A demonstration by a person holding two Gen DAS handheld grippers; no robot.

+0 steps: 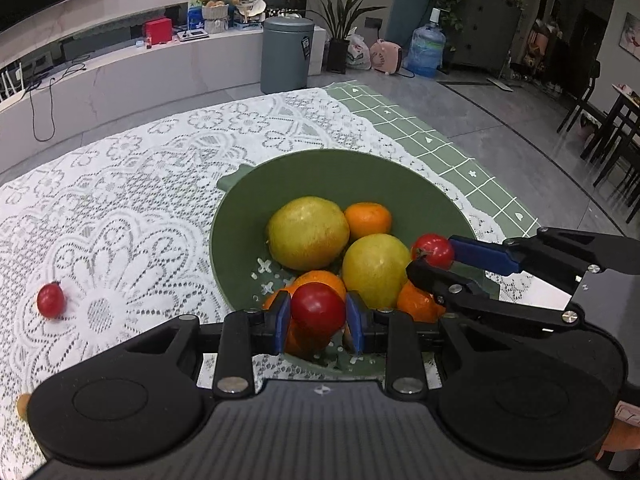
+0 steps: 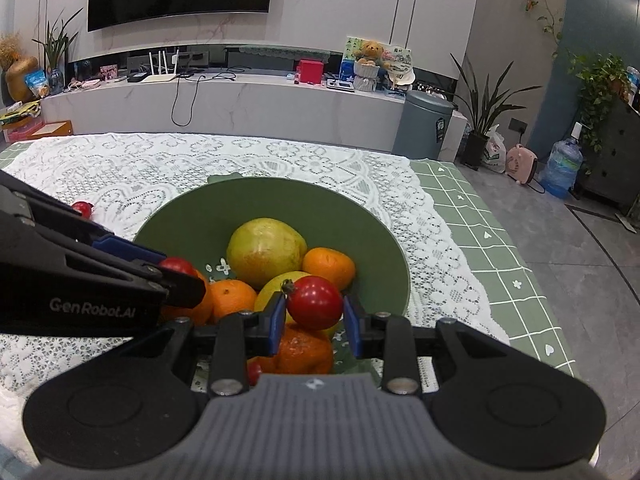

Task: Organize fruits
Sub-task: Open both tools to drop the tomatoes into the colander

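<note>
Over the bowl (image 1: 240,216), left gripper (image 1: 319,316) and right gripper (image 2: 314,314) each have their fingers clamped on a tomato (image 1: 318,307); another tomato (image 1: 51,300) lies left of the bowl.

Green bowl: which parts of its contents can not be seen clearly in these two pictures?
- Left wrist view: the green bowl near rim, hidden by the left gripper.
- Right wrist view: a small red fruit, mostly behind the right gripper.
- Orange fruit: partly covered by the held tomato.
</note>
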